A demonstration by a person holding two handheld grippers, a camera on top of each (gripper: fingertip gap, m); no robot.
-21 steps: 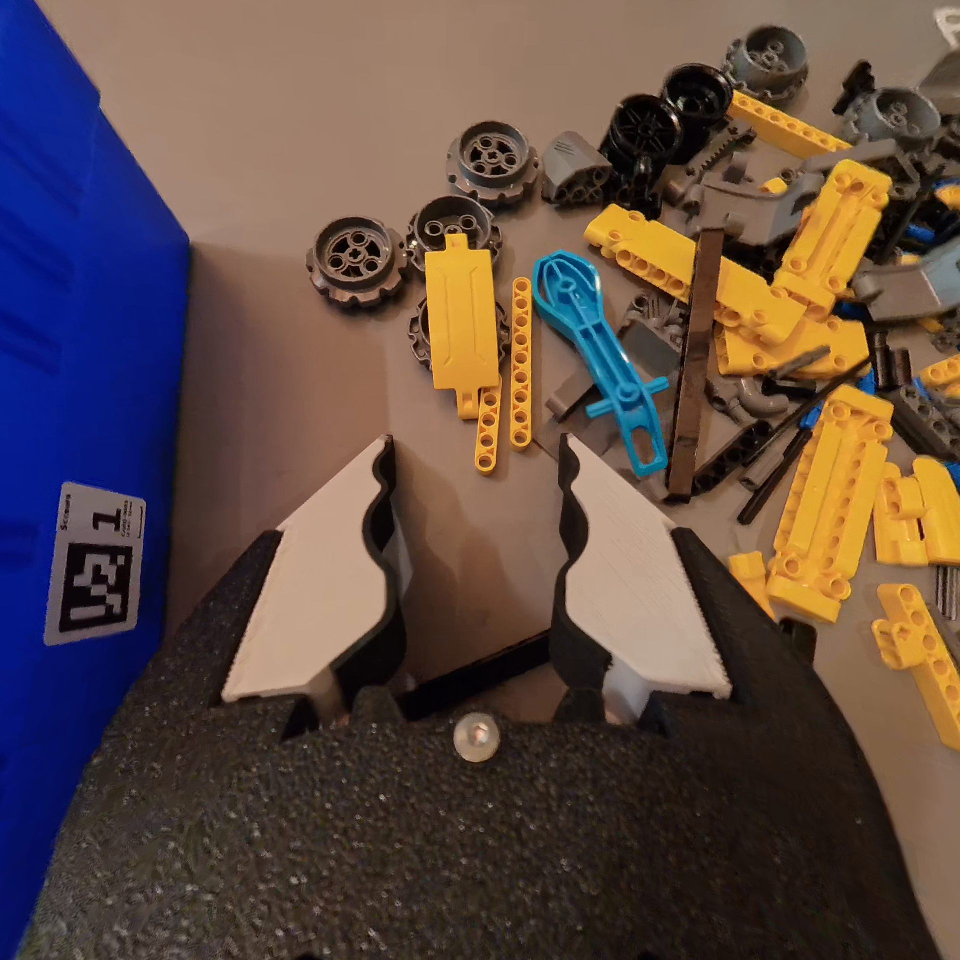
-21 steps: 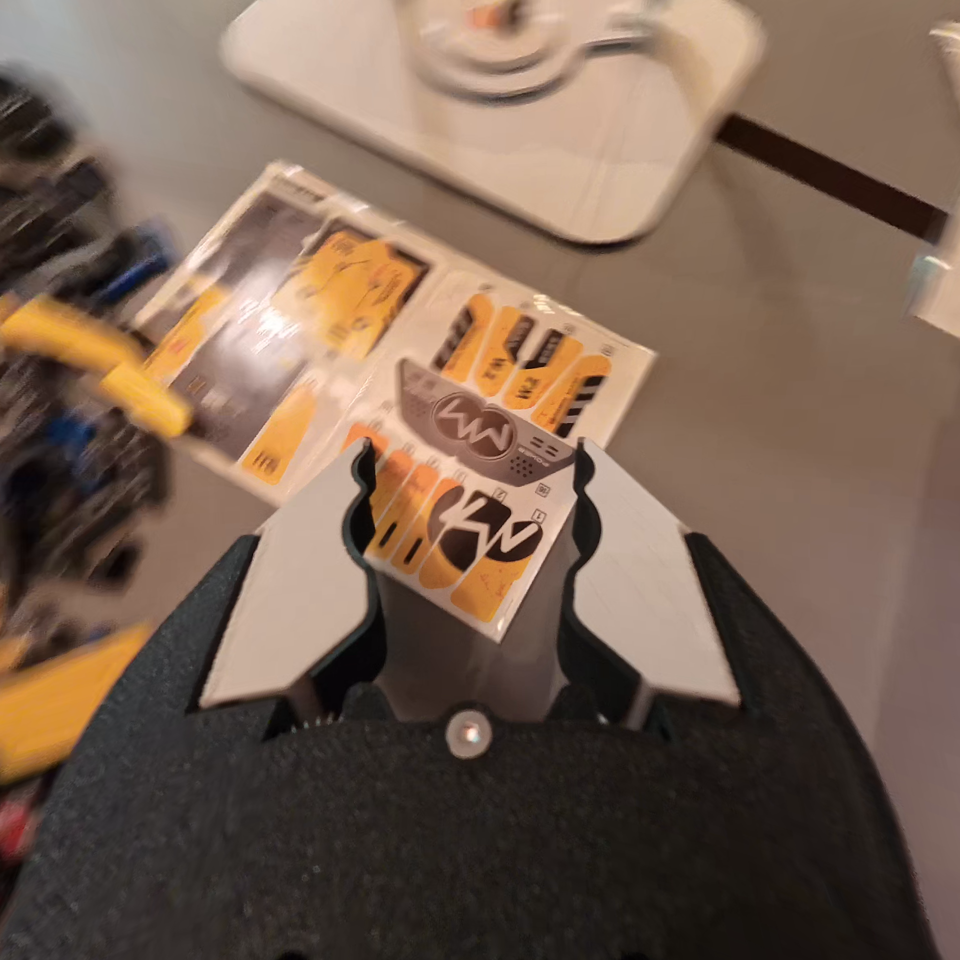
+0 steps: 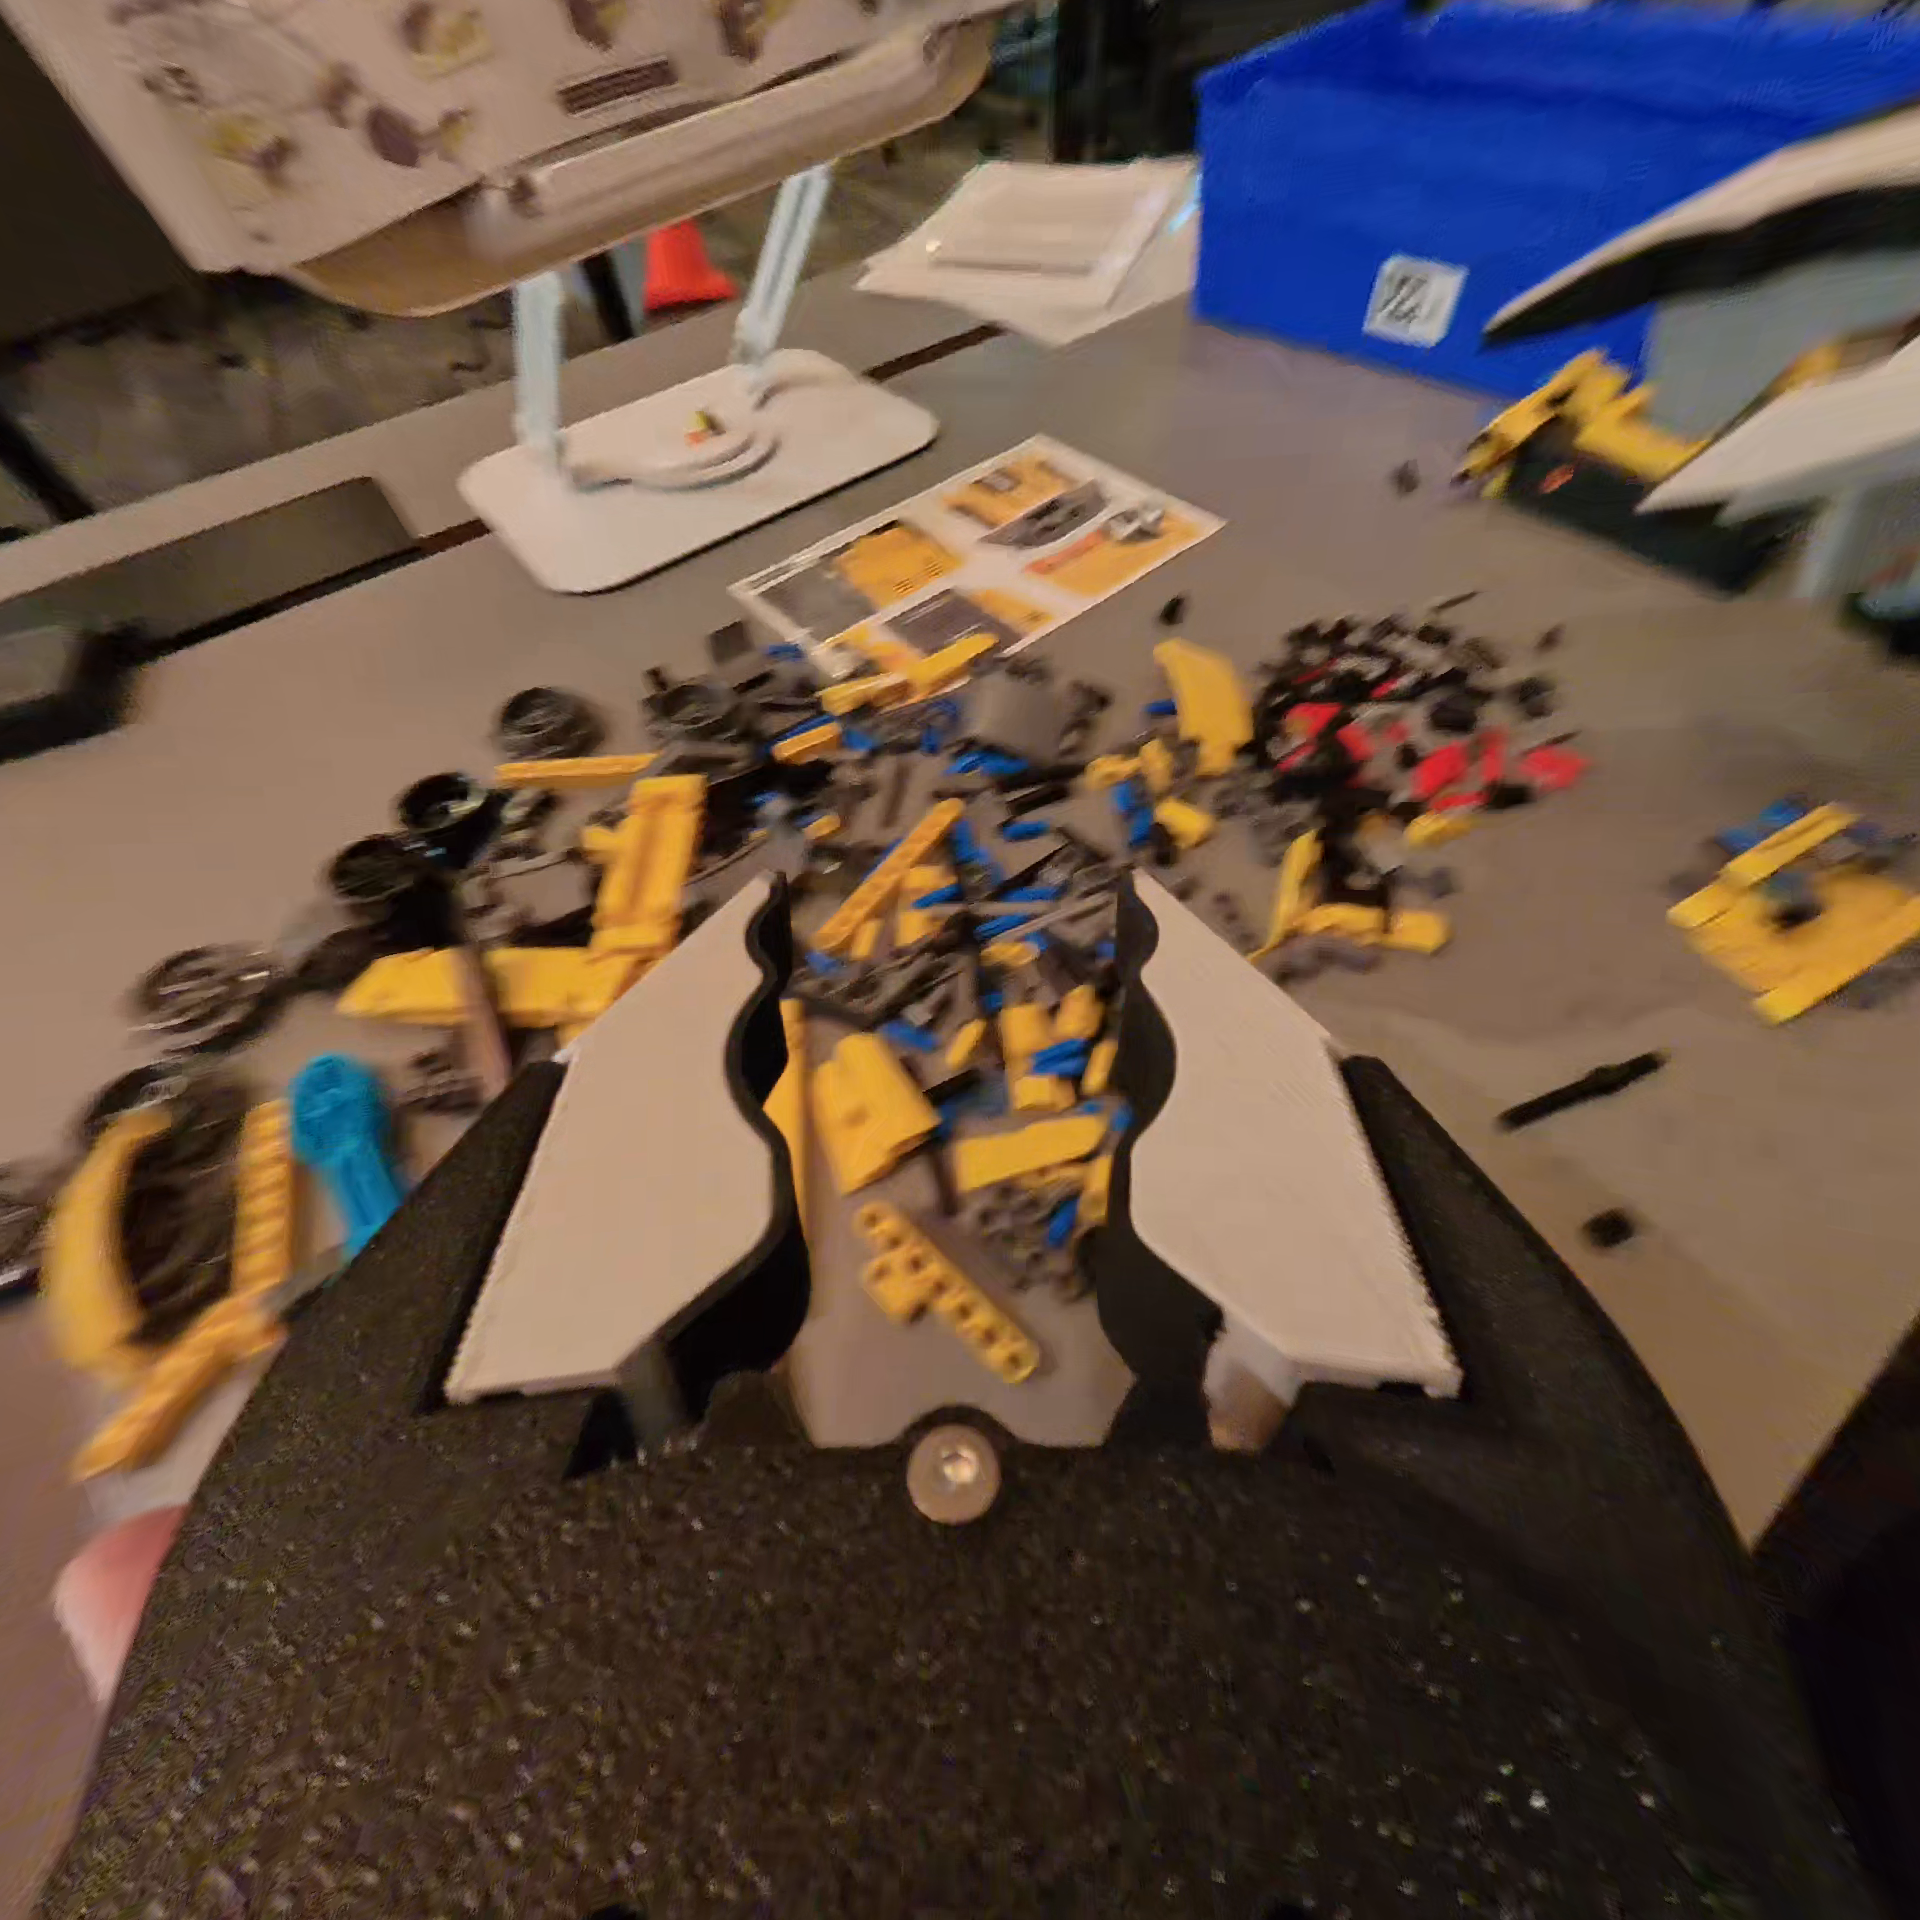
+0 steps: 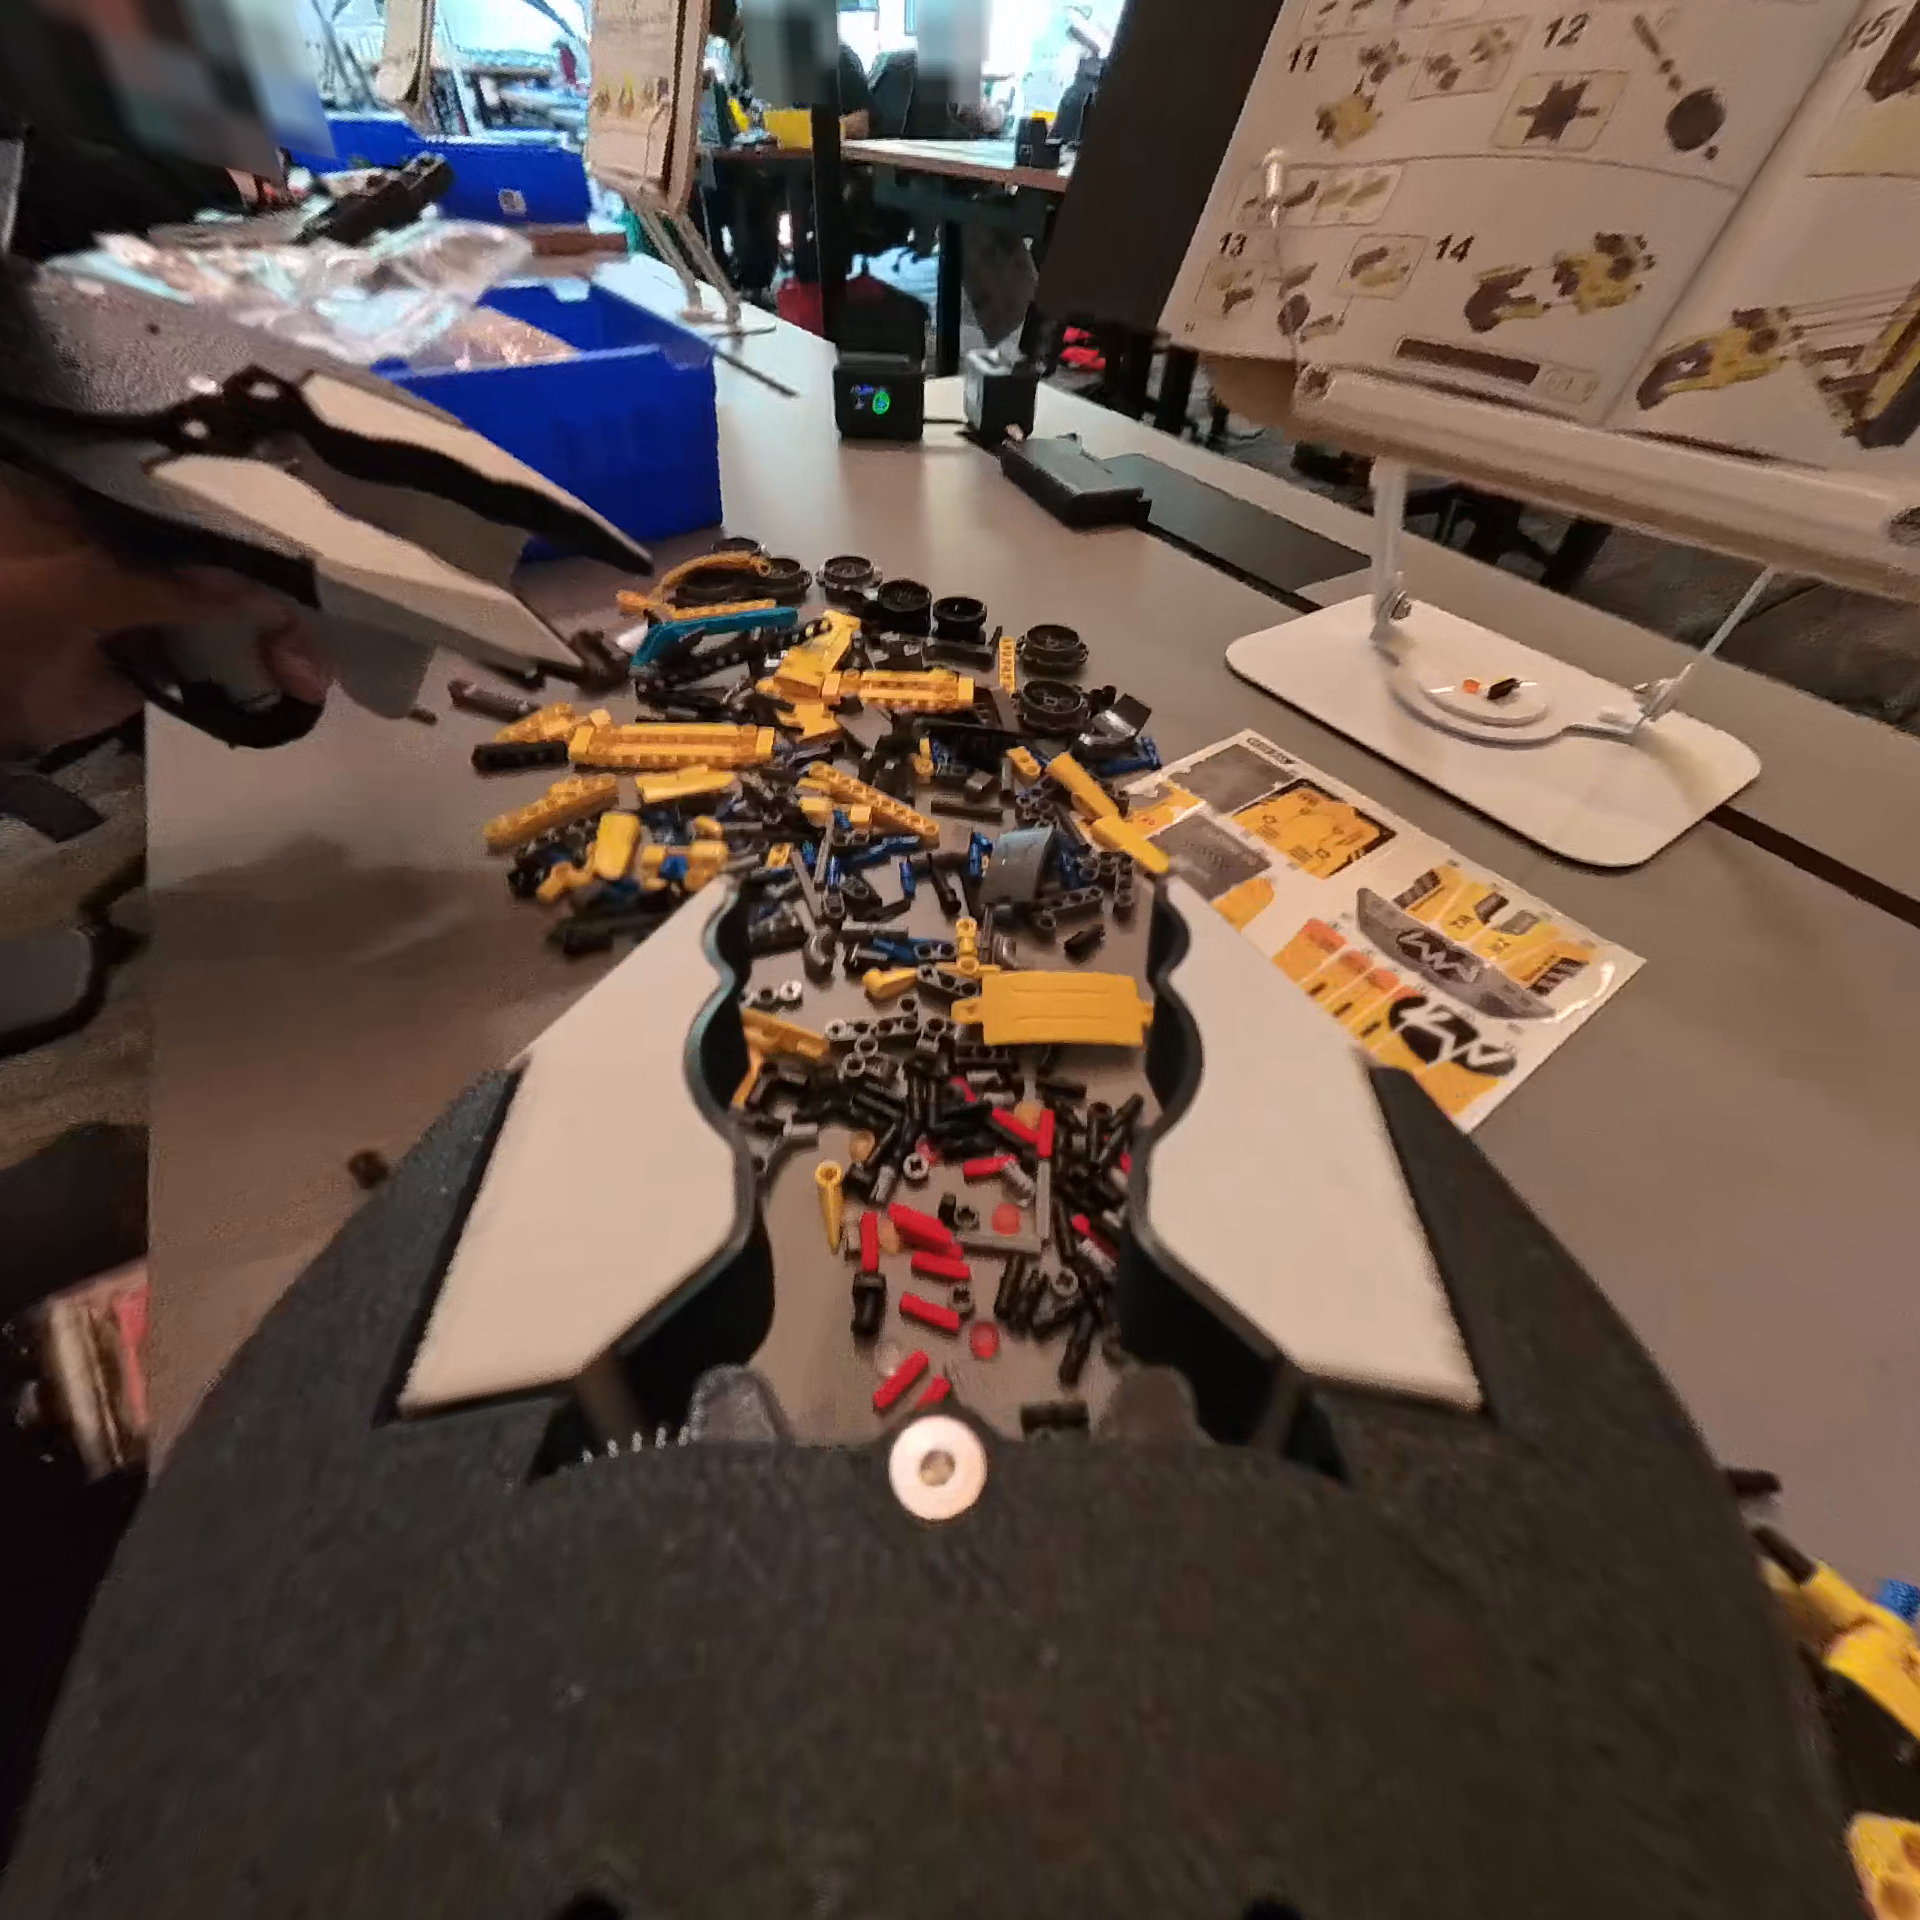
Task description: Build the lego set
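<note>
The left gripper (image 3: 951, 935), black-bodied with grey-faced fingers, hangs above the grey table (image 3: 1558, 1226) with its jaws wide apart and nothing between them. Seen through the gap, lower centre of the left wrist view, lie a yellow perforated plastic beam (image 3: 940, 1294) and several yellow wedge-shaped panels (image 3: 873, 1107), none touched by the fingers. A bright blue plastic lever-shaped piece (image 3: 343, 1138) lies at the lower left, beside a curved yellow arch piece (image 3: 88, 1236).

The right gripper (image 4: 940, 914), of the same build, is likewise held clear of the table, jaws wide and empty. Between its fingers, lower centre of the right wrist view, lies a scatter of small red and black plastic pins (image 4: 956, 1216); just beyond them sits a flat yellow ribbed panel (image 4: 1055, 1008). Farther up the frame spreads the main heap of yellow, black and blue building pieces (image 4: 790, 769), with black toothed wheels (image 4: 904, 603) along its far edge.

To the right of the heap lies a glossy yellow-and-black sticker sheet (image 4: 1382, 914), flat on the table. Behind it, upper right, stands a white metal book stand (image 4: 1496, 748) bearing an open instruction booklet (image 4: 1507, 197). A blue plastic bin (image 4: 613, 416) stands at the upper left, behind the other gripper, which is blurred.
</note>
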